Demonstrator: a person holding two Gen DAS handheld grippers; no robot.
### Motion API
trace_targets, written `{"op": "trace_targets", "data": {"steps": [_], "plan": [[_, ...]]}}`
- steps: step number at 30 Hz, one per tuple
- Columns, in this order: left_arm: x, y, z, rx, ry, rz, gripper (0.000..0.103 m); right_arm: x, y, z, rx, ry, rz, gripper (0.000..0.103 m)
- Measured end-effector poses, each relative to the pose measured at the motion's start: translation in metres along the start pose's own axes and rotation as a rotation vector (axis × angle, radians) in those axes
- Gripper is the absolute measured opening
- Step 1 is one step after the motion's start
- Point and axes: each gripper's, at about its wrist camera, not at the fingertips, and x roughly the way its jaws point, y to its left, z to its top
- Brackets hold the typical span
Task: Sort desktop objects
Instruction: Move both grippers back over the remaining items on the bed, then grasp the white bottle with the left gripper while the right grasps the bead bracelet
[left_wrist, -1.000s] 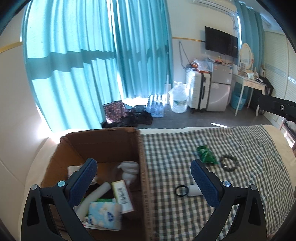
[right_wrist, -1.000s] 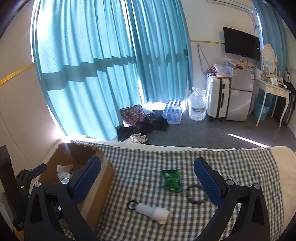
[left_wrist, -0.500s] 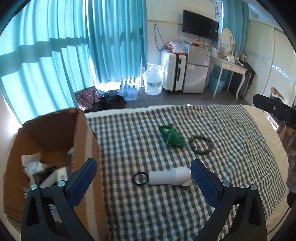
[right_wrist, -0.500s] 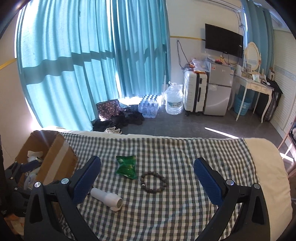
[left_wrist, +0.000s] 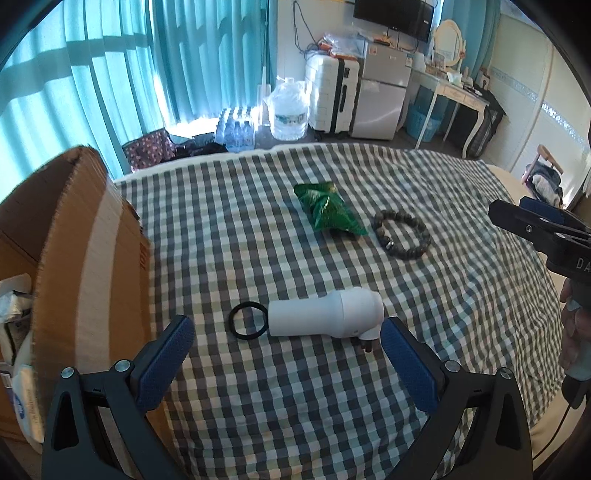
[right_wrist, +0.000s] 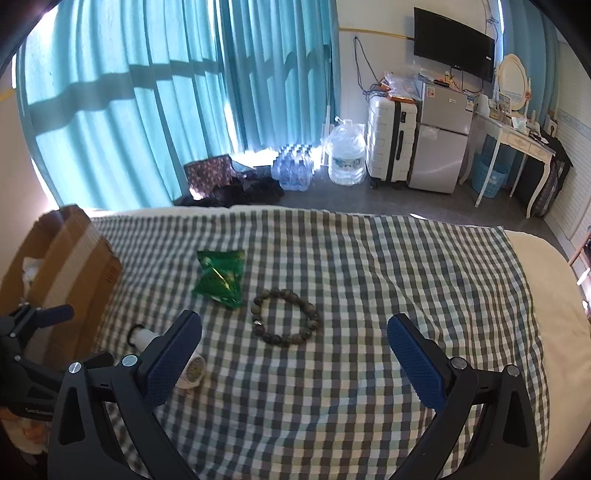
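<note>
Now the left gripper (left_wrist: 284, 349) is hovering over the checked bed (left_wrist: 424, 192), jaws gaping wide, holding nothing, straddling the white handheld device (left_wrist: 325, 314). Likely next: be lowering squarely over its barrel, avoiding the black loop (left_wrist: 247, 319). Right gripper (right_wrist: 293, 349) is idling empty, jaws wide too. Cardboard box (left_wrist: 92, 236), far left, is holding tissue packs and paper. Green packet (left_wrist: 327, 210) and bead bracelet (left_wrist: 402, 235) are waiting farther off.
</note>
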Motion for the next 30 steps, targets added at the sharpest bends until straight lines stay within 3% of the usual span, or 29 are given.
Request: {"op": "trace_targets", "data": {"steps": [10, 21, 30], "plan": [[0.033, -0.018, 0.003, 0.008, 0.041, -0.082, 0.103, 0.038, -0.022, -0.01, 0.016, 0.083, -0.021, 0.101], [0.069, -0.039, 0.0, 0.041, 0.077, -0.035, 0.103, 0.086, -0.019, -0.008, 0.005, 0.097, -0.018, 0.101], [0.08, -0.058, -0.007, 0.139, 0.043, 0.089, 0.103, 0.117, 0.004, -0.009, -0.081, 0.102, -0.01, 0.101]]}}
